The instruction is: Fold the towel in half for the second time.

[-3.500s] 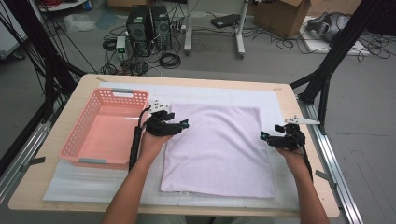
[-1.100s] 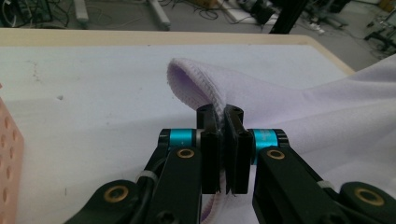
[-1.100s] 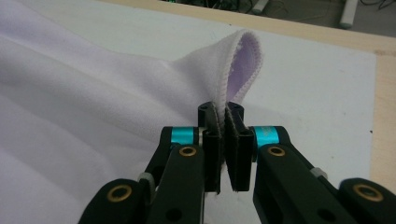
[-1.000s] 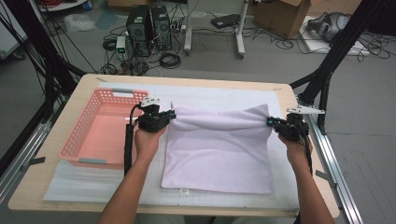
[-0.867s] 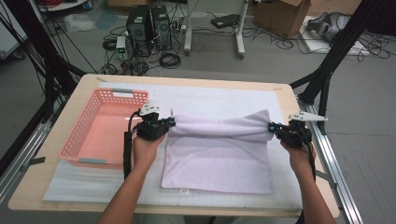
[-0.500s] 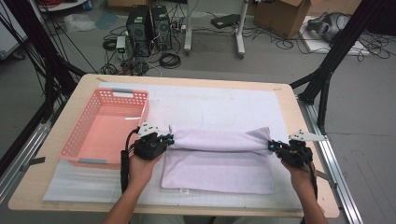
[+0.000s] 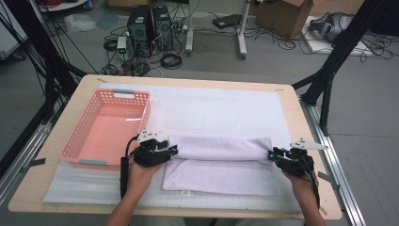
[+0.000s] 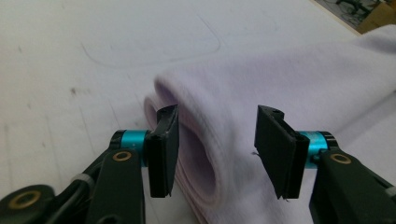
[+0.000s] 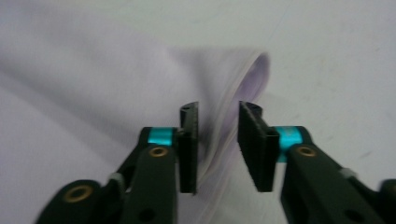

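Wooden worktop [image 7: 70, 188] w/ white mat, pink basket [image 7: 106, 132] near its left edge. Lilac towel [image 7: 221, 162] lies folded toward the front edge, centre-right. Left gripper [image 7: 171, 150] & right gripper [image 7: 272, 154] at the fold's two ends, jaws just opened, fold loose between them, pads not pressing

High view: fixed above the person's side, looking forward and down over the whole table [image 7: 301, 117]. Left and right gripper views: very close, low over the tabletop, sighting along their own jaws. All three share the folded lilac towel [image 7: 221, 148] [image 8: 280, 84] [image 9: 93, 70].
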Demonstrator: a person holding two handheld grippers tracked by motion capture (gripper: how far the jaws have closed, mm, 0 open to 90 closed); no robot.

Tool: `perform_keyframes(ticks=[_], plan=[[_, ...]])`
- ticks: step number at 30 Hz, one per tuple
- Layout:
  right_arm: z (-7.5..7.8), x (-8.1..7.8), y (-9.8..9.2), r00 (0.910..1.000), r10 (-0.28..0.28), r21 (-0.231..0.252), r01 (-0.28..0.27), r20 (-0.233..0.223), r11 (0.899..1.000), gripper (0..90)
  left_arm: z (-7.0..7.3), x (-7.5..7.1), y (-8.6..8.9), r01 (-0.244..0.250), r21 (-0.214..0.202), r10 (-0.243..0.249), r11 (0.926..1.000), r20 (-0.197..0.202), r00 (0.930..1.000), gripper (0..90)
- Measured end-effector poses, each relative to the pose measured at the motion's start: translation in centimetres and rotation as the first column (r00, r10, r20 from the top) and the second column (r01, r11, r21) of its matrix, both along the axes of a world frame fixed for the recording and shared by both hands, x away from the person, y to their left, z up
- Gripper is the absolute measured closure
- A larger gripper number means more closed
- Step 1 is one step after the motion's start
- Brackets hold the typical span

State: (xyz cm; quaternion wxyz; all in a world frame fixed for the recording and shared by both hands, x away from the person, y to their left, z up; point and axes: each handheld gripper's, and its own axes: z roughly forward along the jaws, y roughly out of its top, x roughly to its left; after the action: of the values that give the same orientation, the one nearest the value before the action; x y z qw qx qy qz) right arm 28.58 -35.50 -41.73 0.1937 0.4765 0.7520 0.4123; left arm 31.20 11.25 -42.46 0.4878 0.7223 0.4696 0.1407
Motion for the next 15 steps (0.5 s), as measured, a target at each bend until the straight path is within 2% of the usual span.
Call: perform_keyframes(ticks=[4,6,8,10,11,12,13,14,15], plan=[[1.4,2.0,-0.2,0.9985,-0.056,0.023,0.056,0.0,0.998,46.0,0.9,2.0,-0.3,-0.029,0.022,0.028,0.9993,0.014,0.9995,41.1],[1.6,3.5,-0.1,0.9971,-0.047,0.078,0.052,-0.06,0.996,39.7,0.7,3.0,-0.4,-0.034,0.039,0.034,0.9987,-0.003,0.9994,40.8],[1.8,4.8,0.4,0.9957,-0.039,0.046,0.043,-0.084,0.998,40.0,0.5,3.6,-0.3,-0.032,0.04,0.033,0.9987,-0.02,0.9993,43.6],[1.9,5.7,0.8,0.9938,-0.049,0.026,0.052,-0.1,0.998,45.2,0.1,3.9,-0.5,-0.014,0.052,0.016,0.9986,-0.039,0.9991,51.9],[1.8,6.0,1.0,0.9926,-0.05,0.005,0.051,-0.111,0.999,50.9,0.0,3.9,-0.7,0.004,0.061,-0.001,0.9981,-0.053,0.9986,59.6],[1.6,6.3,1.1,0.9901,-0.053,-0.013,0.052,-0.13,0.999,57.1,-0.1,3.9,-0.9,-0.005,0.083,0.01,0.9965,-0.063,0.998,66.9],[1.4,6.4,1.1,0.9886,-0.033,-0.013,0.032,-0.147,0.999,66.5,0.0,3.7,-1.1,-0.007,0.104,0.015,0.9946,-0.073,0.9972,76.5],[1.3,6.5,1.1,0.987,-0.011,-0.009,0.01,-0.16,1.0,77.7,0.1,3.5,-1.3,-0.015,0.113,0.021,0.9935,-0.056,0.9982,85.1],[1.2,6.3,1.1,0.9882,0.004,-0.02,-0.008,-0.153,1.0,81.5,0.3,3.2,-1.3,-0.011,0.117,0.015,0.9931,-0.033,0.9994,86.0]])
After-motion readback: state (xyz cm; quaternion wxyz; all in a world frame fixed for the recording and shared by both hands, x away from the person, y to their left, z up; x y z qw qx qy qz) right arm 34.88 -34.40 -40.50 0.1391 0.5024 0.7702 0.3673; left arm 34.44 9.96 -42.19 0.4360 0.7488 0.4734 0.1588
